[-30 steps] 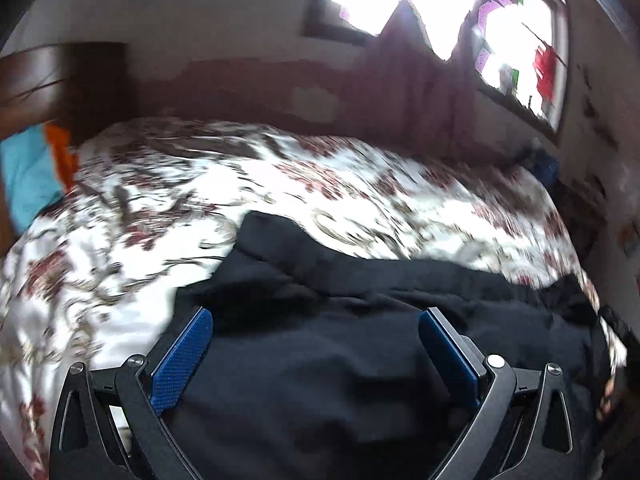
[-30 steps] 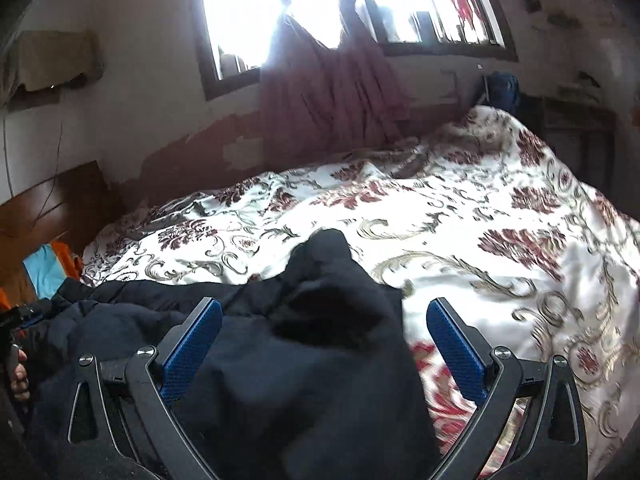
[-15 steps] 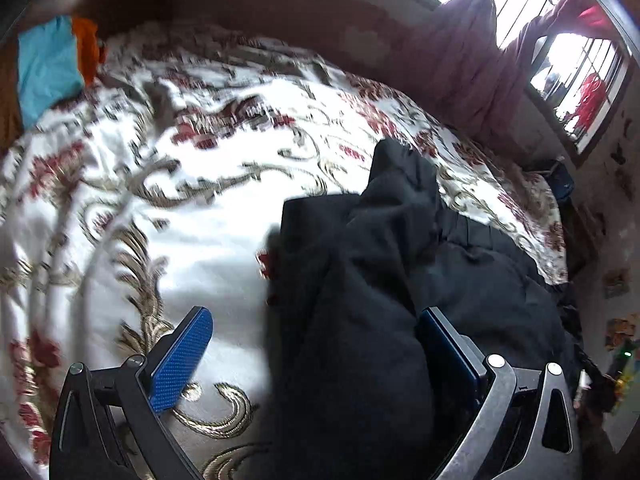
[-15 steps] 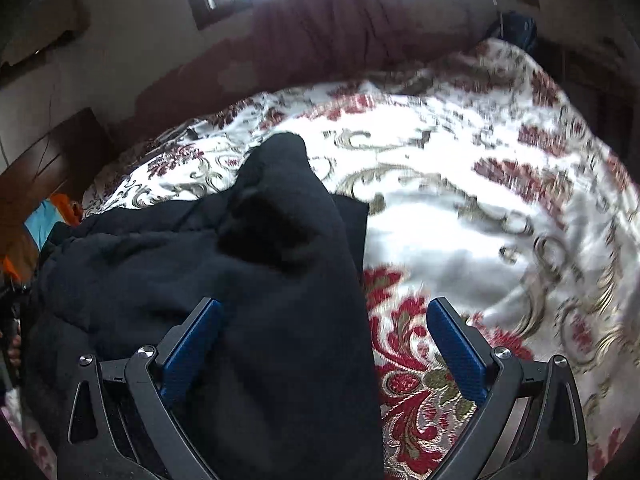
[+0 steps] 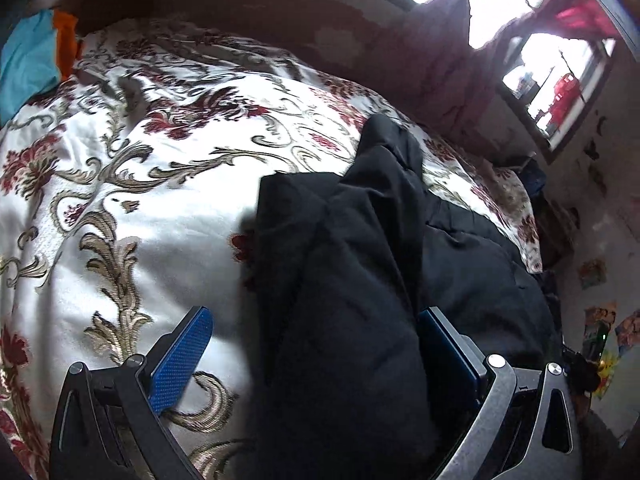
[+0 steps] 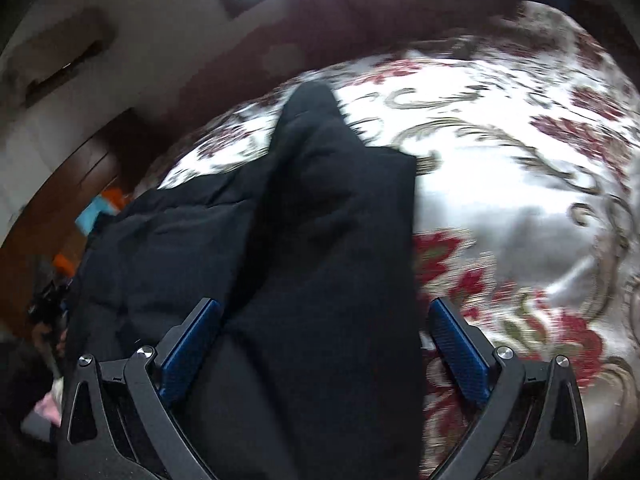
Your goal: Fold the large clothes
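A large black garment (image 5: 360, 264) lies bunched on a bed with a white, red and gold floral cover (image 5: 132, 208). In the left wrist view a thick fold of it runs between the wide-apart blue pads of my left gripper (image 5: 316, 344), which is open. In the right wrist view the same garment (image 6: 312, 240) fills the space between the blue pads of my right gripper (image 6: 326, 340), also open. Both grippers hover low over the cloth; I cannot tell if the pads touch it.
A dark wooden headboard (image 6: 80, 168) with blue and orange cloth (image 5: 28, 60) stands at one end. Bright windows with a maroon curtain (image 5: 452, 52) line the far wall. The floral cover (image 6: 520, 200) spreads to the right of the garment.
Both grippers have tilted down and moved closer to the bed. The black garment now sits between each pair of pads. Both stay open.
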Available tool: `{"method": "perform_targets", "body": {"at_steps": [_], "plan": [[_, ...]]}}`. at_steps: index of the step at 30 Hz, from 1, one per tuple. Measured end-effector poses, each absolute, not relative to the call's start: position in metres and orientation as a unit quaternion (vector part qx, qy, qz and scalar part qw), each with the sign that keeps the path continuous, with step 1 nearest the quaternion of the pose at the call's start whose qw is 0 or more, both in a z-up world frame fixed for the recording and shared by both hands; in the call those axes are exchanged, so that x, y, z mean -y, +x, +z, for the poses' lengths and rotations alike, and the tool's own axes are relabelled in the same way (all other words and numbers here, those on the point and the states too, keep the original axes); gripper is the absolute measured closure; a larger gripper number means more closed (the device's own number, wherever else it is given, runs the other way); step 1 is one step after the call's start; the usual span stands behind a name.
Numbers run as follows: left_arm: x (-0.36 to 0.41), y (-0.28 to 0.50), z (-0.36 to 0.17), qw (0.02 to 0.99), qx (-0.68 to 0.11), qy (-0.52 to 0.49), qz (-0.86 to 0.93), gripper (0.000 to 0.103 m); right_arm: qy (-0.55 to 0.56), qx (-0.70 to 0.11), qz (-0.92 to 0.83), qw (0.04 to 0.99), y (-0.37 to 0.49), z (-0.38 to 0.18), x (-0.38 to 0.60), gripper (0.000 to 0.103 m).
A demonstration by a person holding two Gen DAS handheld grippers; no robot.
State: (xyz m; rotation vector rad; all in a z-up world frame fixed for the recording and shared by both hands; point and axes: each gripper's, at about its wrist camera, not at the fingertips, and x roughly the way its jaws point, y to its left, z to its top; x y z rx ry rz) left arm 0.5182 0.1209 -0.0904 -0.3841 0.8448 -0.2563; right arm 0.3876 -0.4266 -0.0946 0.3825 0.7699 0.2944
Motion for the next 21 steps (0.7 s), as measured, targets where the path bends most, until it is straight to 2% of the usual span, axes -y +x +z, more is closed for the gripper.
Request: {"method": "perform_targets", "body": {"at_steps": [8,21], "plan": [[-0.109,0.516,-0.092,0.882,-0.410,-0.165,-0.164,0.000,0.231,-0.367,0.247,0.867,0.388,-0.102,0.432,0.001],[-0.101,0.508,-0.099,0.885,-0.398,-0.152,-0.190,0.000,0.208,-0.379,0.218,0.875,0.392,-0.102,0.421,0.001]]}}
